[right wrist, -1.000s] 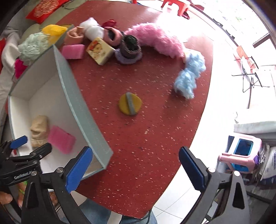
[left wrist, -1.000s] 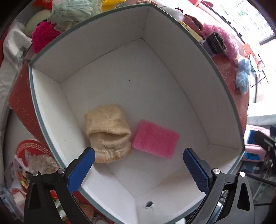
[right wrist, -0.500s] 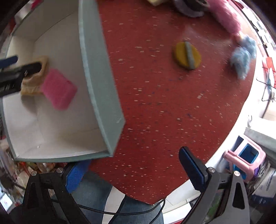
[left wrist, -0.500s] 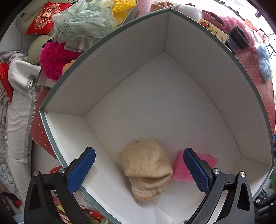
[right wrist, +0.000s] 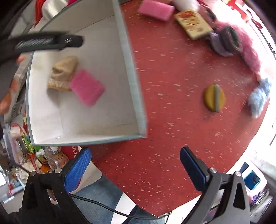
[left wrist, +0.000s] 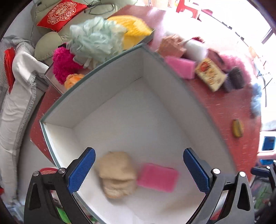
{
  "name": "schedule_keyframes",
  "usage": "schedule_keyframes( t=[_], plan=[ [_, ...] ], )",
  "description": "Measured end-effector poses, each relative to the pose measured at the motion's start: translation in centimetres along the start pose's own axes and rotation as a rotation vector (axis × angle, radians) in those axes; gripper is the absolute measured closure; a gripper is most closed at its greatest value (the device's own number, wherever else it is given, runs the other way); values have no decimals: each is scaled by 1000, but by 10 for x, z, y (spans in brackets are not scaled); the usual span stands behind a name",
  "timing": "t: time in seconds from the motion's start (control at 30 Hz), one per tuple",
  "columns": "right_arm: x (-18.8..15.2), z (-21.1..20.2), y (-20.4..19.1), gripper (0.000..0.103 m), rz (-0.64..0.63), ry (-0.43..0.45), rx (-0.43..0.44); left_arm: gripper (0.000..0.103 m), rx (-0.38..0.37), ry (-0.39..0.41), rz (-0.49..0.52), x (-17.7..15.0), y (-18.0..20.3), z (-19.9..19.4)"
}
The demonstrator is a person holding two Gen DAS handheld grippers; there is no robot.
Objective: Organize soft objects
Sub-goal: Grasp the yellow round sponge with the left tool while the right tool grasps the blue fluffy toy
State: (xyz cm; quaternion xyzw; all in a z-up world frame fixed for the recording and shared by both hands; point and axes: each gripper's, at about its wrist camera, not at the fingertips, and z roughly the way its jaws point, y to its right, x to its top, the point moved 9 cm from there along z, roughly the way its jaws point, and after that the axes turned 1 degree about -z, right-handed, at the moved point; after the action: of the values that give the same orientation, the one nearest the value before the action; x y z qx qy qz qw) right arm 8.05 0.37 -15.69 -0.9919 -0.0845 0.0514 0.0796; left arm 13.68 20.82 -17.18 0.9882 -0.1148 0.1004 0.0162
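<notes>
Soft objects are lying in two groups: a beige knitted piece [left wrist: 117, 174] and a pink sponge [left wrist: 157, 177] are resting side by side, touching, on the floor of the white box [left wrist: 107, 82], while the rest are sitting out on the red tabletop [right wrist: 172, 120]. Among these I am noting a second pink sponge [right wrist: 156, 9], a printed card pack [right wrist: 193, 24], a dark knitted ring [right wrist: 230, 38] on a long pink fluffy piece [right wrist: 250, 56], a blue fluffy piece [right wrist: 258, 98] and a yellow round pad [right wrist: 214, 98].

My left tongs [left wrist: 138, 169] are hovering above the box, spread wide and carrying nothing. My right tongs [right wrist: 135, 168] are hanging over the near edge of the tabletop, likewise spread and carrying nothing.

Risks, as I am judging them: the box wall is standing between my two tongs, so a careless swing of the right pair could knock it and shift the box. The yellow pad is lying flat, and a shallow grip may slide off it. The fluffy pieces are loose and may snag or trail over the box rim.

Limits of observation: both views are smearing with motion blur. The heap behind the box, including a pale green puff [left wrist: 96, 39], is partly screened by the wall. The box's near corner is cut off in the left view.
</notes>
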Motion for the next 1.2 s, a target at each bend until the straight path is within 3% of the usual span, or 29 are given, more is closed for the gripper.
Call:
schedule_keyframes(
  t=[0.13,0.27,0.4,0.57,0.7,0.87,1.07,1.2],
  plan=[
    [-22,-25,72,0,157,58,-7,1,-124,52,-38,-7,69,-35],
    [-44,-47,147,0,287,115,-69,1,-155,55,-19,-6,151,-41],
    [-54,-53,217,0,351,149,-72,1,-103,35,-34,2,217,-26],
    [-29,-46,281,0,335,162,-13,1,26,-17,-158,-2,261,8],
    [5,-42,308,0,296,161,8,1,129,-39,-216,4,263,36],
    [39,-27,317,1,283,151,40,1,180,-50,-290,14,261,66],
    [67,1,319,1,242,119,-2,1,182,-61,-341,17,258,89],
    [78,20,318,0,206,93,-28,0,132,-26,-383,20,256,91]
  ],
)
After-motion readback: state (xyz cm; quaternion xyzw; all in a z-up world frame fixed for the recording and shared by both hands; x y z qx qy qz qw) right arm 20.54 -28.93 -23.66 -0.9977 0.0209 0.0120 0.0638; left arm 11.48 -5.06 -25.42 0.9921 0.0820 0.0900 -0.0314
